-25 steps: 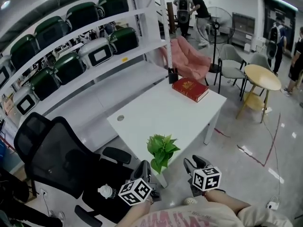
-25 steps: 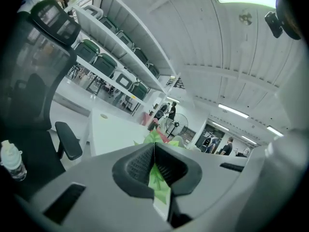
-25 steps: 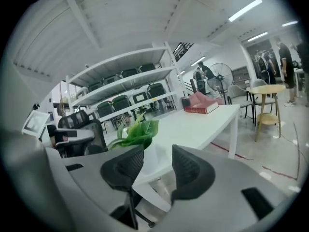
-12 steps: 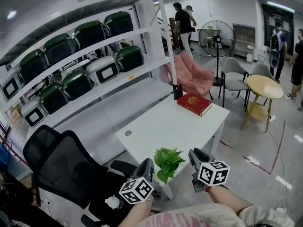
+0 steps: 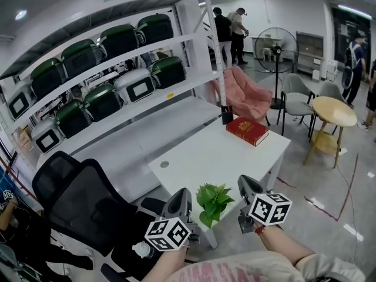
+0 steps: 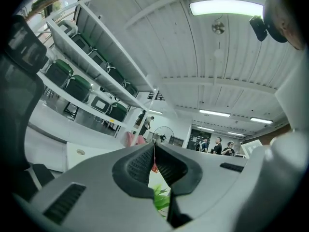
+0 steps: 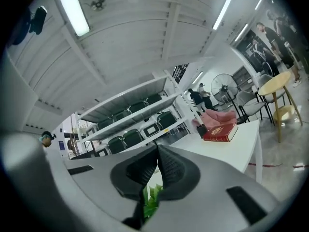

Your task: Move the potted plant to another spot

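The potted plant [image 5: 213,200], small with bright green leaves, stands at the near corner of the white table [image 5: 223,157]; its pot is hard to make out against the white. My left gripper [image 5: 183,194] hangs just left of the leaves and my right gripper [image 5: 243,182] just right of them, both apart from the plant. In the left gripper view the left gripper [image 6: 154,149] is shut and empty, leaves [image 6: 161,198] showing below its pads. The right gripper [image 7: 158,150] has just been closing and is shut with nothing between its pads; leaves [image 7: 150,197] show beneath.
A red book [image 5: 248,130] and a black holder [image 5: 227,115] lie at the table's far end. A black office chair [image 5: 82,198] with a bottle [image 5: 141,249] stands at the left. Shelving [image 5: 117,69] holds green and white cases. Chairs, a round table [image 5: 333,110], a fan and people stand beyond.
Both grippers have risen beside the plant and sit closer to its leaves. The plant has stayed on the table corner. The head view has lifted a little.
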A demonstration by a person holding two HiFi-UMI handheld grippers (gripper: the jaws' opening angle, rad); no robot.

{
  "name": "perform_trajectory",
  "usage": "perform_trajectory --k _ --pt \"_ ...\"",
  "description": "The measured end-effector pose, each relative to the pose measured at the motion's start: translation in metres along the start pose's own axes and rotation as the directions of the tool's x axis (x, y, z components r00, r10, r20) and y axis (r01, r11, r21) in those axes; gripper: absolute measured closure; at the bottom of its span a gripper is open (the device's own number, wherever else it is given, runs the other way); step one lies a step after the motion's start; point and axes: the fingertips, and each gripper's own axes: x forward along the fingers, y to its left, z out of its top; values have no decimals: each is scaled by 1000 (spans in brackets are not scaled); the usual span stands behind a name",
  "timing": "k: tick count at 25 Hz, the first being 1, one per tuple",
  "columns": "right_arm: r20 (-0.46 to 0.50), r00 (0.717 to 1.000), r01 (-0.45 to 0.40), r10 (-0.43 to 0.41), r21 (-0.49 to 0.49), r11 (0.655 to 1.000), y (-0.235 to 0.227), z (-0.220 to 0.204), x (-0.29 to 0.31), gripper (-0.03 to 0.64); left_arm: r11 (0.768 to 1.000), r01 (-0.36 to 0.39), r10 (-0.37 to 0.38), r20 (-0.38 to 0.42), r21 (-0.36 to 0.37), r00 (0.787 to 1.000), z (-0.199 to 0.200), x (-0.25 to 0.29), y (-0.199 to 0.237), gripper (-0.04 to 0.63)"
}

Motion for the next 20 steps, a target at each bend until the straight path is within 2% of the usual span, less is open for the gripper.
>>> perform_trajectory --k 6,12,20 --pt "-6 1000 -8 8 -90 996 9 -4 -1 620 999 -33 32 28 37 999 -2 -8 -4 571" --pt "-30 999 8 -17 -268 964 10 -19 -5 606 997 -62 61 16 52 998 -8 -14 2 571" --pt "-132 991 2 -36 -253 968 2 -49 -9 606 997 -80 80 -11 16 997 -26 -19 3 571"
